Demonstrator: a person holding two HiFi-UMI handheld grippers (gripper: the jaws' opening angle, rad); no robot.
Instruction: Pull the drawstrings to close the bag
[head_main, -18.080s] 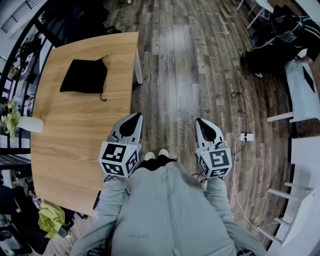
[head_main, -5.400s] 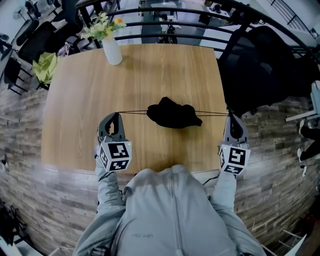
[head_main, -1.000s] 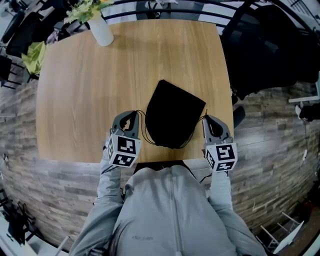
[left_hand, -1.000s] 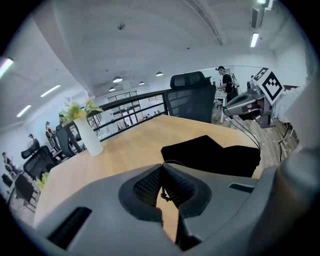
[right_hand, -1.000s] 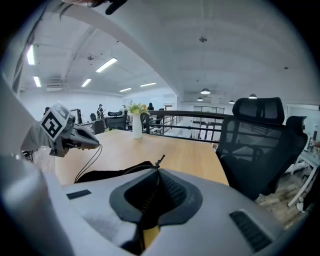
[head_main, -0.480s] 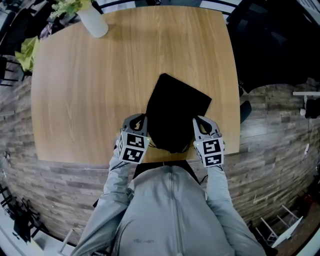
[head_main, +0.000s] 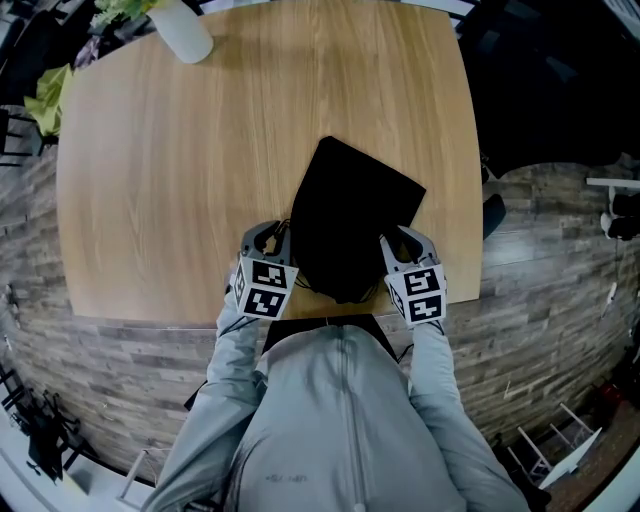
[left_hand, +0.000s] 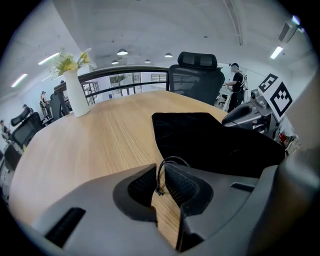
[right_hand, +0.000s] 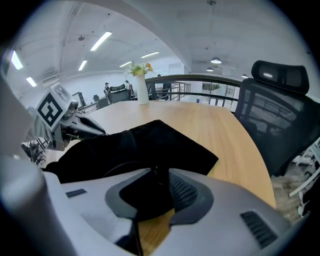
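The black bag (head_main: 355, 215) is lying on the wooden surface (head_main: 180, 170), close to the near edge. Its gathered mouth is pointing toward the person and its flat bottom is pointing away. The left gripper (head_main: 266, 236) and the right gripper (head_main: 402, 238) are sitting just beside the bag's mouth, one on each side, so the bag is lying between them.

In the left gripper view, the left gripper (left_hand: 161, 172) is showing a narrow gap between its jaws, which have just been opening. A thin loop of drawstring (left_hand: 167, 162) is standing loose in that gap, its knotted end hanging between the pads and not being pinched. The bag (left_hand: 210, 140) is spreading out just beyond the jaws and to the right.

In the right gripper view, the right gripper (right_hand: 161, 175) is standing wider apart, its jaws also having just been opening. The bag's dark cloth (right_hand: 150, 145) is filling the space ahead of them, and the other drawstring (right_hand: 120, 166) is curving slack against it, barely readable on the black.

A few seconds earlier both cords were being stretched taut out to the sides, with the bag bunched up at mid-surface. One second ago the grippers were sitting further out from the bag. Now they are lying tight against it and the cords are hanging slack.

A white vase (head_main: 182, 32) is standing at the far left corner.
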